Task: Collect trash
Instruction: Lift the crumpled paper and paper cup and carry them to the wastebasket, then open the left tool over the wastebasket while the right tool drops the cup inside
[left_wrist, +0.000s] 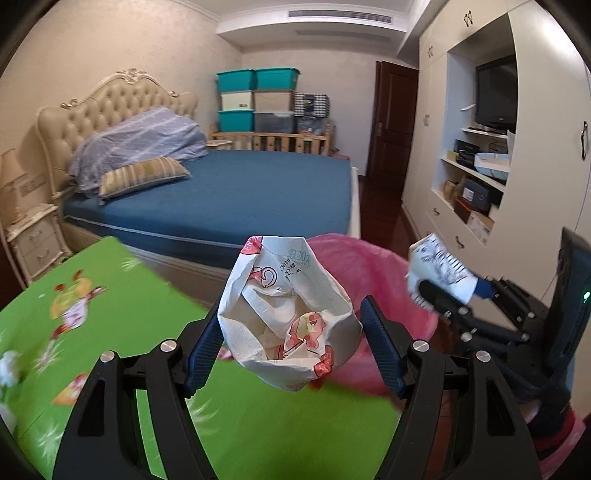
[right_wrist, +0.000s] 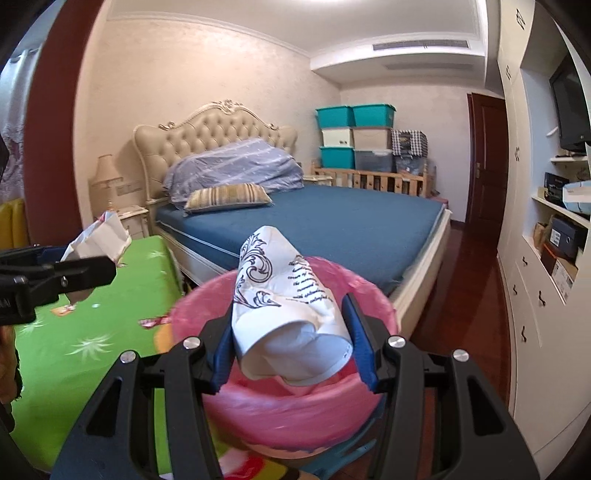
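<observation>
Clamping a crumpled wrapper with pink cartoon prints (left_wrist: 288, 317) at centre frame, the left gripper (left_wrist: 291, 332) carries it above the green play mat (left_wrist: 110, 295), the pink-lined bin (right_wrist: 288, 406) just to its right. The right gripper (right_wrist: 291, 332) pinches a scroll-patterned paper cup (right_wrist: 284, 295) over the bin's mouth, lower centre, probably so that opening the jaws drops it inside. Behind stands the blue bed (right_wrist: 351, 229).
</observation>
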